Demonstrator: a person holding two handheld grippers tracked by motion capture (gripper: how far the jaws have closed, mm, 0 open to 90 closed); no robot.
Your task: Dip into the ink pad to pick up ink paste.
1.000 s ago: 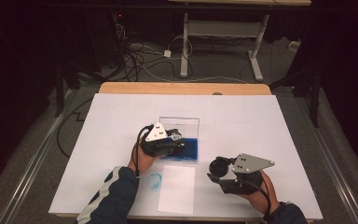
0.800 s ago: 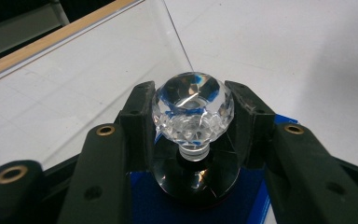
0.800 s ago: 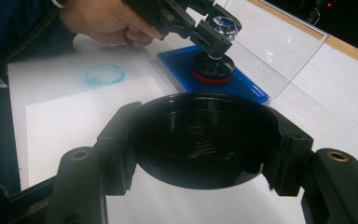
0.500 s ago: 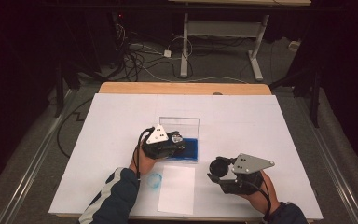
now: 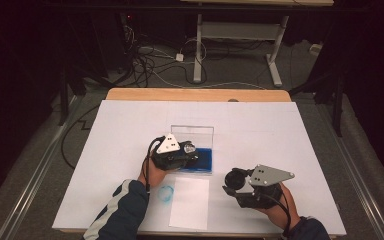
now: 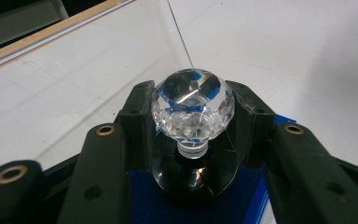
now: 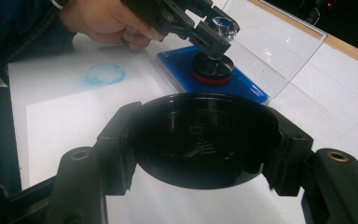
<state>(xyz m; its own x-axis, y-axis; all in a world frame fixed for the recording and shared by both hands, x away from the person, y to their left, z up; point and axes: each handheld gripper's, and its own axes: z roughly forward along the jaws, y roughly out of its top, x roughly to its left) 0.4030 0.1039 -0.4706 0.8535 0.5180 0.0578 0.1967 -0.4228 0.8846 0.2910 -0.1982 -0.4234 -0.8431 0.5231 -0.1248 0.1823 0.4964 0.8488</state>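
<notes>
White paper covers the table (image 5: 130,125); a stamp is being inked on a blue pad.

Left tongs (image 6: 193,116) are closed on the faceted crystal knob (image 6: 193,106) of a stamp (image 7: 213,65), whose black base with its red rim rests on the blue ink pad (image 7: 242,91) inside an open clear case (image 5: 192,134). Right tongs (image 7: 205,140) grip a round black cap (image 7: 204,140), held above the table near the person's right edge, well apart from the pad. A loose white sheet (image 5: 189,202) lies just in front of the pad, and a faint blue ring print (image 5: 166,193) marks the paper beside it. Judged step: inking the stamp. The next move calls for a straight lift off the pad, transfer over the loose sheet and a level, even press; tilting would likely smear the print.
</notes>
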